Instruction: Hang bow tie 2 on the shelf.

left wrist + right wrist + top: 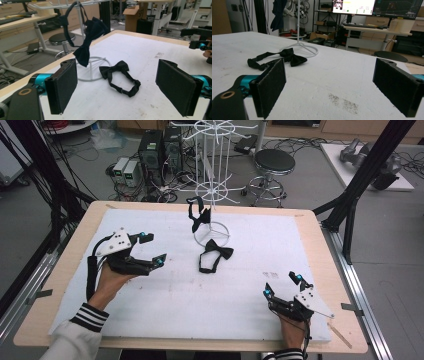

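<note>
High view shows a white-covered table [150,320] with 2 hand-held grippers resting over it and 2 black bow ties near its far middle. The left gripper [150,251] sits at the left of the table, held in a hand with a striped cuff, and its jaws stand wide apart with nothing between them. The right gripper [282,285] sits near the front right corner, also spread wide and empty, well apart from the other.

One bow tie [216,254] lies flat on the white cover, its strap looped toward the front, just beside the ring base of a white wire stand [214,195]. The left gripper view shows this lying bow tie [119,76] between the 2 black jaw pads but farther off on the table, with its bow toward the stand's ring and its strap curled to the right; the pads do not touch it. The right gripper view shows the same bow tie [279,58] beyond its left pad, apart from it.

The second bow tie [198,215] hangs from a low arm of the wire stand, its bow drooping over the ring base. In the left gripper view this hanging bow tie [87,42] dangles by its strap, tilted, above the white ring.

Some grey smudges [270,275] mark the cover ahead of the right gripper.
</note>
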Demonstrator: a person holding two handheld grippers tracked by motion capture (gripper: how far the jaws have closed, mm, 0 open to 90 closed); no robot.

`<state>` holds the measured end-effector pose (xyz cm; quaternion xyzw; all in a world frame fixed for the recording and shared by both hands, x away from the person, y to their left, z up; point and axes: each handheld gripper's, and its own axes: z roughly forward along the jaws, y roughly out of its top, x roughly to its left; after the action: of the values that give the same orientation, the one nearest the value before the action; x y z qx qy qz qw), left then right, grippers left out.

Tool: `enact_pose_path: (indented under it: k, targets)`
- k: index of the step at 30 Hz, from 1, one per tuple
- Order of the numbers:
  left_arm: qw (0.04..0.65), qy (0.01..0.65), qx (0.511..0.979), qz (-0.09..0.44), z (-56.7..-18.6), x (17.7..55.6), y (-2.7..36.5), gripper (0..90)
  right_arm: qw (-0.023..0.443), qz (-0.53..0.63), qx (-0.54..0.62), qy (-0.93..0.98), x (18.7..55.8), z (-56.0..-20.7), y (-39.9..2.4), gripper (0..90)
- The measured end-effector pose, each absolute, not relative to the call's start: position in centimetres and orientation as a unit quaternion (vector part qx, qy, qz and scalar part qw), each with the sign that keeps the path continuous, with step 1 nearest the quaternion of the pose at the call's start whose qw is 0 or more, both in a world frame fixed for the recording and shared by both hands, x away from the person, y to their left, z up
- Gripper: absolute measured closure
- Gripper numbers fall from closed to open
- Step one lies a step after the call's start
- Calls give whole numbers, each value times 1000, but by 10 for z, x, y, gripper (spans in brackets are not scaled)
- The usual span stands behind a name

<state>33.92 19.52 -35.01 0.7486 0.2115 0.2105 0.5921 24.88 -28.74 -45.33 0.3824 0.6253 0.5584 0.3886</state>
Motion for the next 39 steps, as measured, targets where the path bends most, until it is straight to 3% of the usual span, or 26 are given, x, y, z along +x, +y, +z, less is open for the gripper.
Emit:
enact_pose_path:
  k: [39]
  targets:
    - [539, 170, 810, 157, -352, 387, 112, 188, 385, 565, 382, 622, 249, -453, -290, 107]
